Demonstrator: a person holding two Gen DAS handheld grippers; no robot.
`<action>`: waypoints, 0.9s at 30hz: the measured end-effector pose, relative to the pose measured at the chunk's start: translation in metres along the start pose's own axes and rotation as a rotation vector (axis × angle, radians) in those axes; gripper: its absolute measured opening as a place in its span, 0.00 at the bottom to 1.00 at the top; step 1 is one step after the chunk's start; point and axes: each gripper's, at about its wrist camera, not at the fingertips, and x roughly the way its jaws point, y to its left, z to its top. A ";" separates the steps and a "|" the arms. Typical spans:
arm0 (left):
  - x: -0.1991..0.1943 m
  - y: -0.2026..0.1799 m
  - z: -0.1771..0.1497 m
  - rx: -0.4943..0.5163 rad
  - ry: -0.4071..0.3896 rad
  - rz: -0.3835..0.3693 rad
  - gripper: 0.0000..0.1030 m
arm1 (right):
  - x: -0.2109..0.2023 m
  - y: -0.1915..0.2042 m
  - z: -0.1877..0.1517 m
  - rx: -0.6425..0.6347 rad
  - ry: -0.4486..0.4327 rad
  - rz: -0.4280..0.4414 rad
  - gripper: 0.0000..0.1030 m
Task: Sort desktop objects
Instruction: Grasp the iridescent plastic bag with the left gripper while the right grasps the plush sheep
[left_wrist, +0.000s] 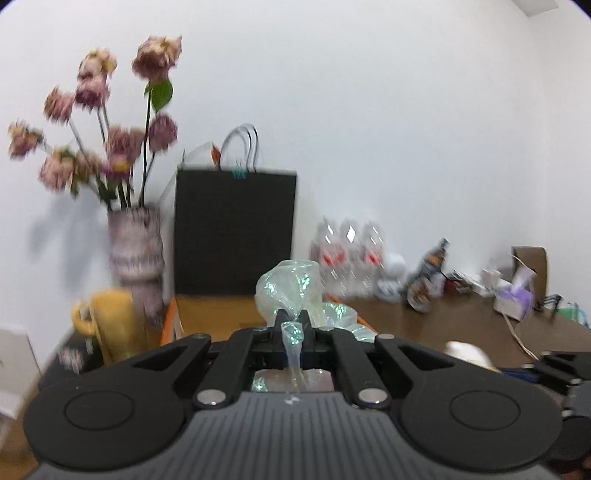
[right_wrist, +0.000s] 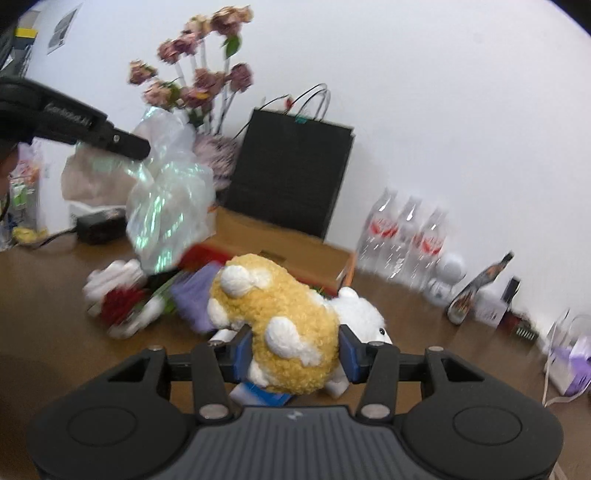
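Note:
My left gripper (left_wrist: 293, 317) is shut on a crumpled iridescent plastic bag (left_wrist: 291, 286) and holds it above the brown table. The same bag (right_wrist: 170, 199) hangs from the left gripper (right_wrist: 142, 149) in the right wrist view, up at the left. My right gripper (right_wrist: 295, 341) is shut on a yellow and white plush toy (right_wrist: 284, 317), with a blue pad on each side of it. A white plush (right_wrist: 364, 314) lies just behind it. A red flower bundle (right_wrist: 120, 304) and a purple cloth (right_wrist: 195, 295) lie on the table to the left.
A vase of dried flowers (left_wrist: 136, 243), a yellow mug (left_wrist: 110, 325) and a black paper bag (left_wrist: 234, 232) stand at the back. An orange-edged box (right_wrist: 280, 245) lies before the bag. Water bottles (right_wrist: 402, 243) and small clutter line the wall at right.

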 end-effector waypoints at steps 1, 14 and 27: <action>0.012 0.007 0.011 0.004 -0.016 0.019 0.05 | 0.001 -0.003 0.007 -0.005 -0.013 -0.007 0.45; 0.216 0.066 -0.002 -0.135 0.238 0.145 0.05 | 0.215 0.008 0.101 -0.145 0.148 0.149 0.46; 0.251 0.071 -0.016 -0.137 0.413 0.074 0.80 | 0.288 -0.013 0.100 -0.225 0.468 0.365 0.79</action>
